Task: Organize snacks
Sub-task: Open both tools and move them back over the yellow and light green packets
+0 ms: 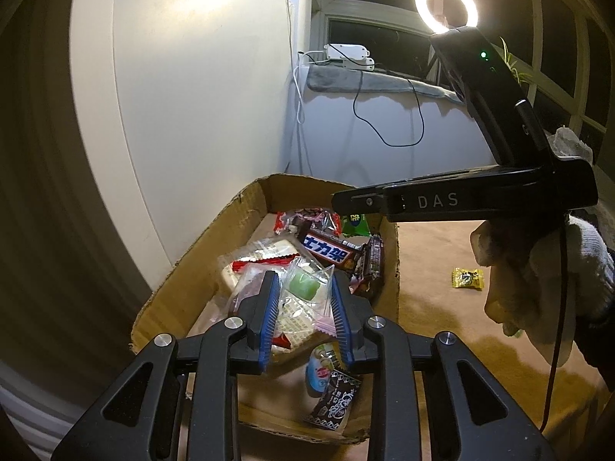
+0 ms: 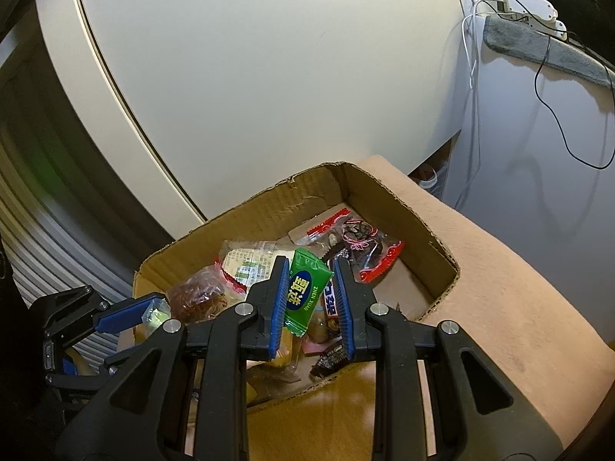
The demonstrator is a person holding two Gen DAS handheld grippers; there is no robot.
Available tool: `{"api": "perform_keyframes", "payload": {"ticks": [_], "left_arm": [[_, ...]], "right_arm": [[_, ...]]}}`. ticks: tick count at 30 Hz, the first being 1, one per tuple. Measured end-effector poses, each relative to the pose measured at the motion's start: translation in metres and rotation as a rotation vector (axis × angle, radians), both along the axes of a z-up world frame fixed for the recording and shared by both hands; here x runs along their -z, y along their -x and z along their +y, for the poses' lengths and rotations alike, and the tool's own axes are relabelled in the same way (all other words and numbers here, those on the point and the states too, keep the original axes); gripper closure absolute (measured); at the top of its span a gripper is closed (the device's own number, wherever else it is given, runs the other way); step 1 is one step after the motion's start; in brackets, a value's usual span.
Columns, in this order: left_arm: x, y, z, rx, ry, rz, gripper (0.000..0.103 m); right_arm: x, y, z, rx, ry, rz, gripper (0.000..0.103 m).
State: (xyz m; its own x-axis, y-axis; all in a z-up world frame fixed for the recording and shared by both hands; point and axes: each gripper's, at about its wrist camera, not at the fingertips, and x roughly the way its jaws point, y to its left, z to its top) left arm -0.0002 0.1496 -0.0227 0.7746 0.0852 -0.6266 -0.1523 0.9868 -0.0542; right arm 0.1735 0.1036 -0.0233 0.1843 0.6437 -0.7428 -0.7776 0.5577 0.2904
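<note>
- Closest to the camera are the left tongs (image 1: 305, 309), with blue pads pressing both sides of a clear packet with a green candy (image 1: 305, 288) inside.
- The right tongs (image 2: 310, 299) are squeezed on a green packet (image 2: 305, 294) with yellow writing.
- Both packets hang right over the cardboard box (image 2: 269, 207), I think so they can drop in with the other snacks.
- Below the left tongs, in the box, lie a dark chocolate bar (image 1: 330, 251) and more wrapped treats.
- One yellow candy (image 1: 468, 278) sits well off to the right of the left tongs, still out on the tan cloth (image 1: 434, 269).
- Past the box stands a white wall, with a ring light (image 1: 446, 5) glowing above.
</note>
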Motion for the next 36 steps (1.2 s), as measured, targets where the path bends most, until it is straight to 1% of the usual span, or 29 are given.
{"api": "perform_keyframes", "payload": {"ticks": [2,4,5,7,8,9,10,11,16,18,19,20,28,36], "left_arm": [[0.0,-0.001,0.001,-0.002,0.0,-0.001,0.076],[0.0,-0.001,0.002,-0.007,-0.001,-0.002,0.075],[0.0,-0.001,0.002,-0.009,-0.002,-0.001,0.075],[0.0,-0.001,0.003,-0.014,-0.001,-0.003,0.072],[0.0,0.0,0.004,-0.016,-0.001,-0.003,0.07],[0.0,0.0,0.004,-0.017,-0.001,-0.004,0.069],[0.0,0.0,0.004,-0.018,-0.003,-0.006,0.068],[-0.001,0.0,0.004,-0.02,-0.004,-0.006,0.065],[-0.002,0.001,0.003,-0.022,-0.015,-0.016,0.053],[-0.004,0.002,0.003,-0.025,-0.018,-0.02,0.048],[-0.004,0.003,0.003,-0.026,-0.02,-0.021,0.047],[-0.005,0.004,0.002,-0.027,-0.022,-0.023,0.045],[-0.013,0.008,-0.005,-0.018,-0.038,-0.04,0.044],[-0.022,0.011,-0.018,0.001,-0.054,-0.061,0.044]], "right_arm": [[-0.001,0.0,0.0,-0.003,-0.002,0.002,0.079],[-0.001,0.001,0.001,-0.009,-0.001,0.001,0.078],[-0.001,0.001,0.003,-0.011,0.0,-0.001,0.075],[-0.003,0.002,0.003,-0.01,0.001,-0.009,0.065],[-0.004,0.003,0.003,-0.009,-0.001,-0.015,0.053],[-0.005,0.004,0.003,-0.005,-0.004,-0.021,0.047],[-0.006,0.004,0.003,-0.002,-0.008,-0.026,0.039],[-0.007,0.005,0.003,-0.001,-0.012,-0.029,0.035],[-0.009,0.007,0.005,0.0,0.009,-0.037,0.033],[-0.01,0.008,0.003,0.01,0.009,-0.043,0.023],[-0.012,0.009,0.001,0.019,0.002,-0.051,0.016],[-0.014,0.009,-0.001,0.028,-0.004,-0.059,0.013],[-0.027,0.011,-0.014,0.065,0.002,-0.095,0.013],[-0.039,0.019,-0.041,0.092,-0.005,-0.122,0.012]]}}
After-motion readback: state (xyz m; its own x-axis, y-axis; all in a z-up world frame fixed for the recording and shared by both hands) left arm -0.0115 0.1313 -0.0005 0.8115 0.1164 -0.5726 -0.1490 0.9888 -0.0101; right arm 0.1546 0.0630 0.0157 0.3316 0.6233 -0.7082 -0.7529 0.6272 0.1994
